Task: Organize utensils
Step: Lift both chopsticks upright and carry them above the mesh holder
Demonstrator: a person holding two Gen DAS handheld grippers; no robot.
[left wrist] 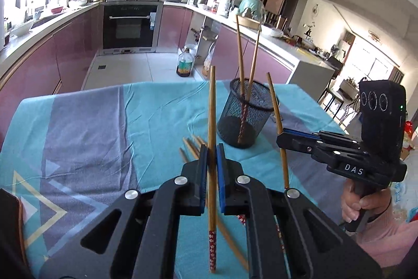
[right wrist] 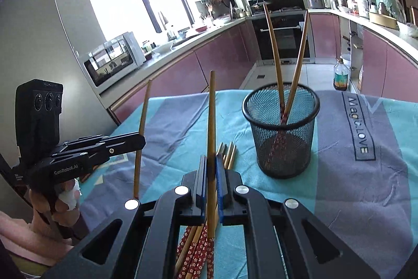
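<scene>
A table draped in a teal and grey tablecloth (left wrist: 86,122) stands in a kitchen with mauve cabinets.

At the left, the left gripper (left wrist: 212,148) is clamped on one bamboo chopstick (left wrist: 212,106), held nearly upright with its red flowered end hanging below the jaws. Beneath it on the cloth lies a loose bundle of more chopsticks (right wrist: 198,247), not yet sorted.

Further right stands a black mesh cup (right wrist: 283,137), already holding two chopsticks (right wrist: 274,49) that lean apart in a V.

At the right, the right gripper (right wrist: 211,161) is closed on a second bamboo chopstick (right wrist: 211,117), also near vertical.

Both sticks appear lifted clear of the pile, so the carrying step seems to be in hand. The next move likely calls for bringing each stick over the cup's rim, red end down, then releasing without tipping the light cup.
</scene>
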